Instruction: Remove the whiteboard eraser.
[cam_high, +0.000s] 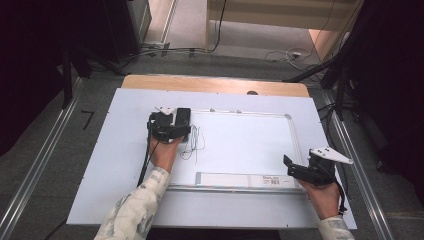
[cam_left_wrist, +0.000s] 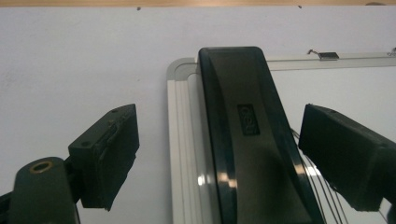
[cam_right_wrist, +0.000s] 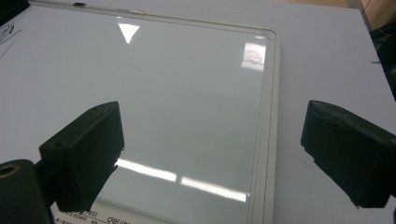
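Observation:
A whiteboard (cam_high: 240, 145) with a silver frame lies flat on the table. A black eraser (cam_high: 183, 116) rests on its far left corner, beside thin pen scribbles (cam_high: 192, 142). My left gripper (cam_high: 175, 120) is open with a jaw on each side of the eraser (cam_left_wrist: 243, 140), and neither jaw touches it. The board's frame (cam_left_wrist: 182, 140) runs under the eraser's left side. My right gripper (cam_high: 300, 161) hovers open and holding nothing over the board's near right corner. In the right gripper view, my right gripper (cam_right_wrist: 215, 121) faces across the bare board surface (cam_right_wrist: 187, 84).
A white sheet (cam_high: 100, 165) covers the wooden table (cam_high: 215, 84). A label strip (cam_high: 245, 180) runs along the board's near edge. Cables (cam_high: 290, 54) lie on the floor beyond the table. Metal rails (cam_high: 40, 165) flank it on both sides.

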